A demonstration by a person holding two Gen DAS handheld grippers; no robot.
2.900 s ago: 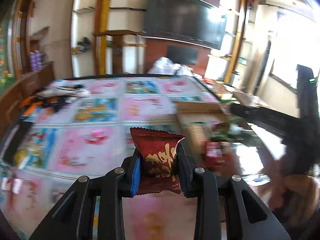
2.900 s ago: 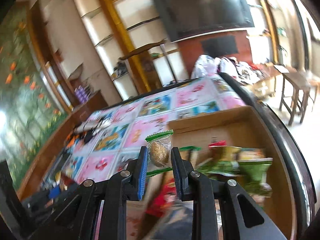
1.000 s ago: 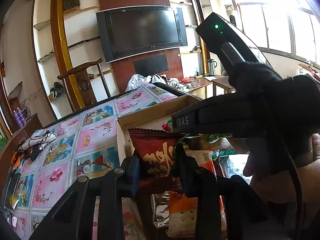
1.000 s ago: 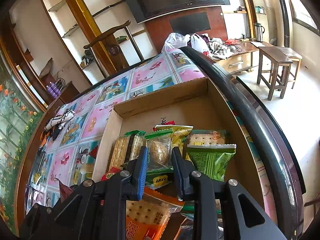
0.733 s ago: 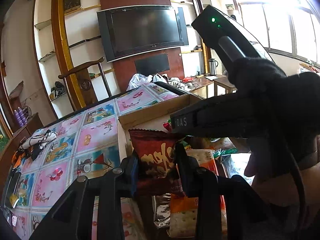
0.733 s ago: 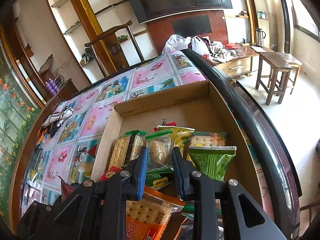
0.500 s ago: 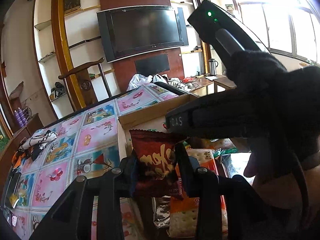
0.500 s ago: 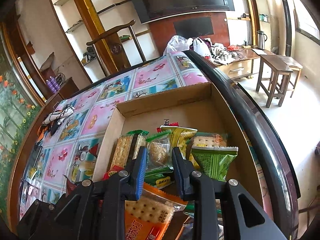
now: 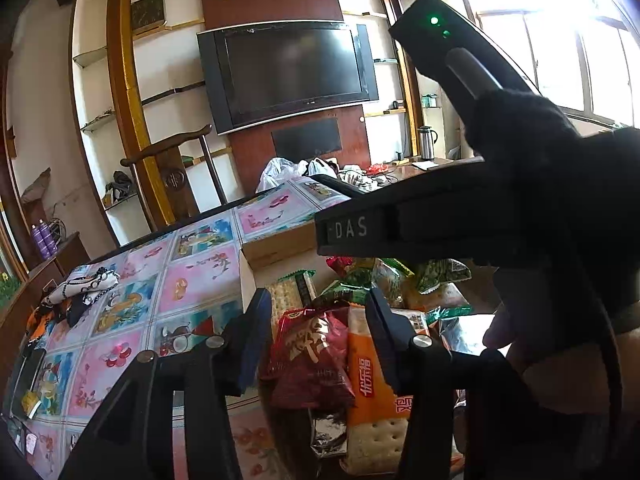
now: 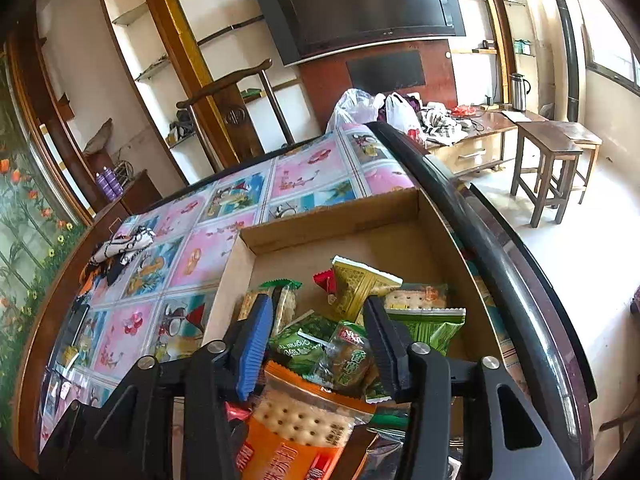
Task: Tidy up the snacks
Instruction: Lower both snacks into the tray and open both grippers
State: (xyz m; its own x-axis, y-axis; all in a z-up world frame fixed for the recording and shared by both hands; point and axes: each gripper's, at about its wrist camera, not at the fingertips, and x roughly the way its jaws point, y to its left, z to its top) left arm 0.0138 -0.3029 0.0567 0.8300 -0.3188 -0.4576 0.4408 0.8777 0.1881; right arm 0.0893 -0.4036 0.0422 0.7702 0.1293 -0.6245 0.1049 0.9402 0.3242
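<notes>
Jaws on both grippers had just been opening. Left gripper [image 9: 316,320] stood apart over the red snack packet [image 9: 310,356]; only the right view showed the cardboard box [image 10: 332,216] whole, right gripper [image 10: 316,322] apart over the cookie packet [image 10: 348,356].

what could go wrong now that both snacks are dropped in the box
The dark red snack bag lies on the orange cracker pack near the cardboard box's near edge, so it could slide out. The left gripper and right gripper, jaws just opened, sit crowded together; pulling back could snag the loose packets.

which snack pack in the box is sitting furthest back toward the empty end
The yellow-green pack with the red packet beside it; it stands behind the other packs, closest to the cardboard box far wall.
</notes>
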